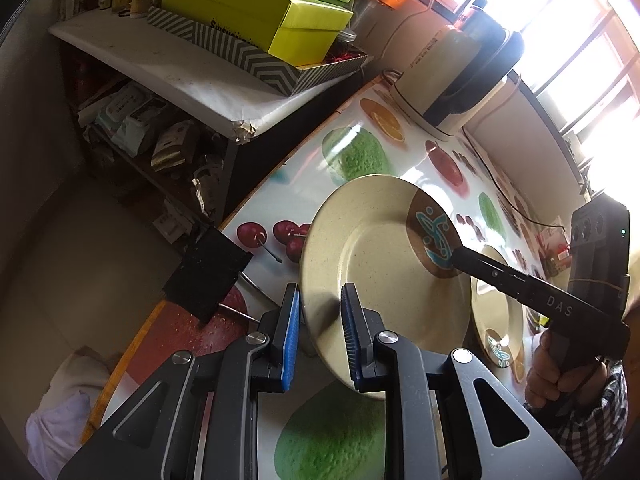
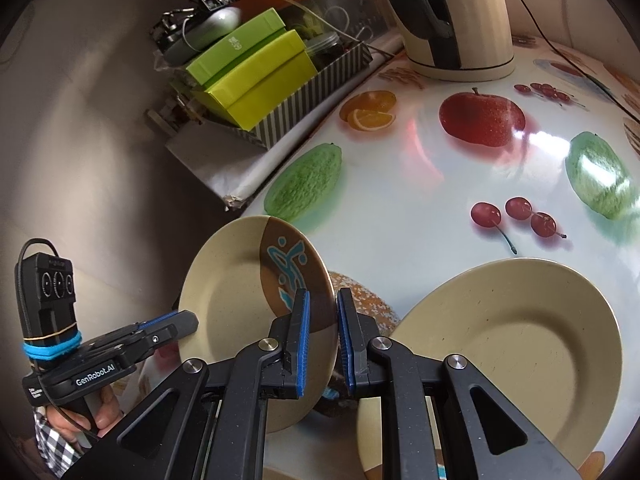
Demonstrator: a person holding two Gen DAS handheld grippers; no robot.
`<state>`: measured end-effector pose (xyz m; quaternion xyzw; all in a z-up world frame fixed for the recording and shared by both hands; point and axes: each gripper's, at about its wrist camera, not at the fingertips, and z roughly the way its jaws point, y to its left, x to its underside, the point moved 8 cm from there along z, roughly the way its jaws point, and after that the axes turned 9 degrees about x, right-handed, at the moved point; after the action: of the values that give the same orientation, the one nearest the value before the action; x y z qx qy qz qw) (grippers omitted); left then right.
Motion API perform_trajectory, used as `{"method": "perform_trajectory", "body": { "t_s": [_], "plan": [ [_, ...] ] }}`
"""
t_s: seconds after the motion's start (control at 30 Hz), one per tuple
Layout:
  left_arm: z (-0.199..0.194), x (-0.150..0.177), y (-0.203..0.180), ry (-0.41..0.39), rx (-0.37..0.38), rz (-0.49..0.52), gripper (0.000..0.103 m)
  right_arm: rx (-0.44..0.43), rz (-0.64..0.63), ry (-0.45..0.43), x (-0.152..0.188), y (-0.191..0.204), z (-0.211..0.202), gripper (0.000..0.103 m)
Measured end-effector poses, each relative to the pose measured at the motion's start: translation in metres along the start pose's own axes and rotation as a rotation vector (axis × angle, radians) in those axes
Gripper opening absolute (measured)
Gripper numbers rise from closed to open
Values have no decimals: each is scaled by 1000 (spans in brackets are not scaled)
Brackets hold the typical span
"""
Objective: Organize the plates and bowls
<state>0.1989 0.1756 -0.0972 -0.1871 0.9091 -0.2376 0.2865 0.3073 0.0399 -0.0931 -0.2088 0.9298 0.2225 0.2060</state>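
Observation:
A cream plate [image 1: 380,256] with a brown patch and blue pattern stands tilted up off the table, held at two sides. My left gripper [image 1: 320,336] is shut on its near plain rim, blue pads on either face. My right gripper [image 2: 322,344] is shut on the rim by the brown patch of the same plate [image 2: 228,292]. In the left wrist view the right gripper [image 1: 460,258] reaches in from the right; in the right wrist view the left gripper [image 2: 192,322] comes in from the left. A second cream plate [image 2: 512,344] lies flat on the table, also visible behind the held plate [image 1: 496,312].
The table [image 2: 400,184] has a glossy fruit-print cover. A cream and black kettle [image 2: 452,20] stands at the back with a cable. Green boxes [image 2: 256,80] sit in a striped tray on a shelf to the left. A black square piece [image 1: 208,276] overhangs the table's edge.

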Motion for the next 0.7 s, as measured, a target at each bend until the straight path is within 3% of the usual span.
{"method": "perform_trajectory", "body": {
  "t_s": [0.7],
  "plan": [
    [-34,30,-39,-5,43,77,21,8,36,-68,33,8,-71,14]
  ]
}}
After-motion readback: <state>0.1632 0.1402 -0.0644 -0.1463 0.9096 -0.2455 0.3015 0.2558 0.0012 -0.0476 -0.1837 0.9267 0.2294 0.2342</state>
